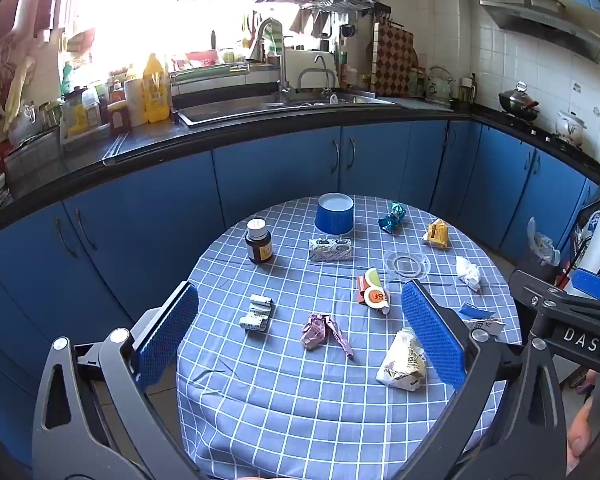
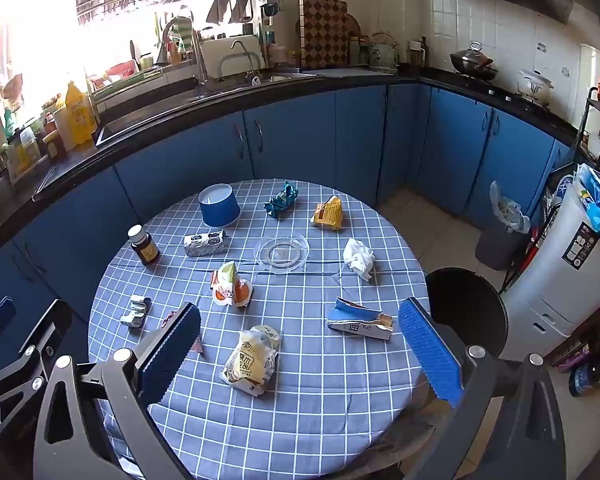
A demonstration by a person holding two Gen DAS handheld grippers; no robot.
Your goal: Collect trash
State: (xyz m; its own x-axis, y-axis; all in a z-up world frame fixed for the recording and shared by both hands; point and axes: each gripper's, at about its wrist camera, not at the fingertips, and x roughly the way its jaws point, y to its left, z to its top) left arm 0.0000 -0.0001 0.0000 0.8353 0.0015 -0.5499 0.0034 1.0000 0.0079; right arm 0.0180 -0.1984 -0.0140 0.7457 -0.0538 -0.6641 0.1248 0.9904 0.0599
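Left wrist: left claw (image 1: pixel 300 332) wide, tilted toward table (image 1: pixel 284 408).

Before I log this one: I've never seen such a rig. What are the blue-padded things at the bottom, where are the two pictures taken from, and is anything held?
Those are hand-held tongs, one per hand, each with a camera looking along its fingers. One picture is from the left tongs, the other from the right tongs. Both stand wide open above a round table with a checked cloth, holding nothing. On it lie scraps: a pale food wrapper, a torn blue carton, a white tissue, a pink crumpled wrapper. Also a blue cup, a brown bottle and a clear lid.
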